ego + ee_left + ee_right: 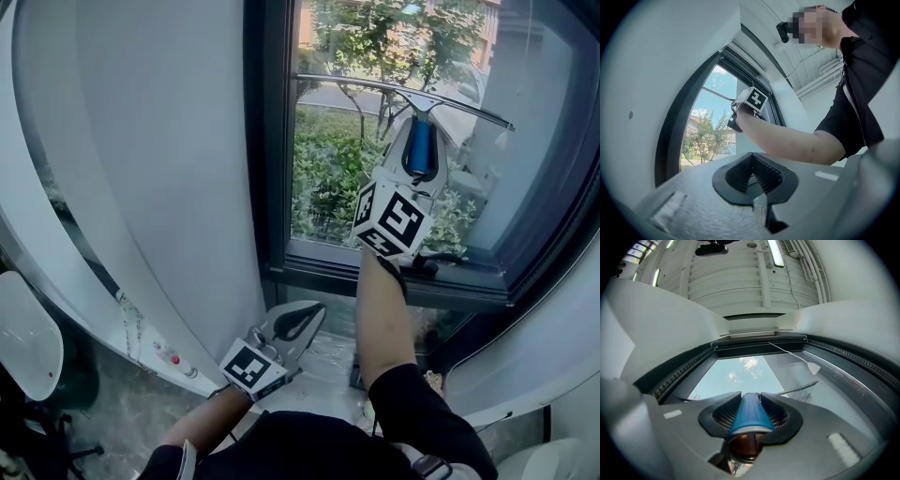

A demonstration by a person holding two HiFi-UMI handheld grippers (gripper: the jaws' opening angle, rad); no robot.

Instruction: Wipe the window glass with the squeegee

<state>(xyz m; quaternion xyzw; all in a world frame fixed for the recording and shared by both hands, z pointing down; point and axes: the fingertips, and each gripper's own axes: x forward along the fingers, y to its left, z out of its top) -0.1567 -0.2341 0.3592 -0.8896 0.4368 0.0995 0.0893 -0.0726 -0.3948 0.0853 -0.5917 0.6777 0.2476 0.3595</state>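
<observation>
The squeegee has a blue handle (420, 148) and a long thin blade (403, 95) lying across the upper window glass (333, 178). My right gripper (419, 141) is raised against the pane and shut on that handle. In the right gripper view the blue handle (749, 412) fills the jaws of the right gripper (750, 414), the blade (799, 389) shows beyond them, and the window glass (740, 367) is above. My left gripper (296, 322) hangs low near the sill, shut and holding nothing. In the left gripper view the left gripper (753, 180) points at the window glass (705, 126) and the raised right gripper's marker cube (754, 99).
A dark window frame (272, 141) borders the glass, with its sill (422, 286) below. A white wall (159, 169) stands to the left with a bead chain (131, 323) hanging low. A white chair (28, 347) sits at far left. A cord with a white tab (813, 367) hangs by the pane.
</observation>
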